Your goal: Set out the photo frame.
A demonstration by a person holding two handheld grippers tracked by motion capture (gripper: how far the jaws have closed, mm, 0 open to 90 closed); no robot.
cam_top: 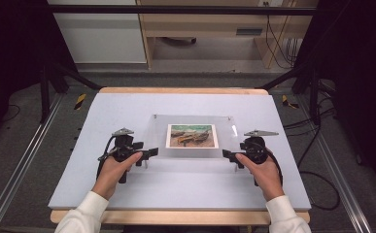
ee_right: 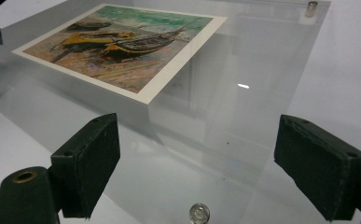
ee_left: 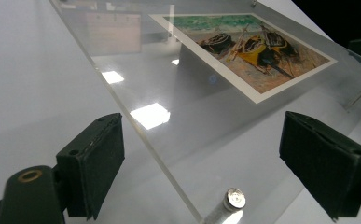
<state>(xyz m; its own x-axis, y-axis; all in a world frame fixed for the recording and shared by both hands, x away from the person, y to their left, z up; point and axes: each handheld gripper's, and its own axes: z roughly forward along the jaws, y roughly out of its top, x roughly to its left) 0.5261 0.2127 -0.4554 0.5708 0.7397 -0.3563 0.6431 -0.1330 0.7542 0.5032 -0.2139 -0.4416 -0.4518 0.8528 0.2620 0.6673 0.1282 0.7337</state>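
The clear acrylic picture frame [cam_top: 194, 137], long axis across the table, lies between the wide-open, empty left gripper [cam_top: 148, 154] and right gripper [cam_top: 228, 154].

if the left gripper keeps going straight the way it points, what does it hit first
Most likely the near left corner of the clear acrylic frame plate holding the boat picture. The left gripper has open jaws straddling the plate's edge beside a small silver standoff screw. Whether it would pass above or below the plate is unclear.

Overhead plus two close frame [cam_top: 193, 138] views
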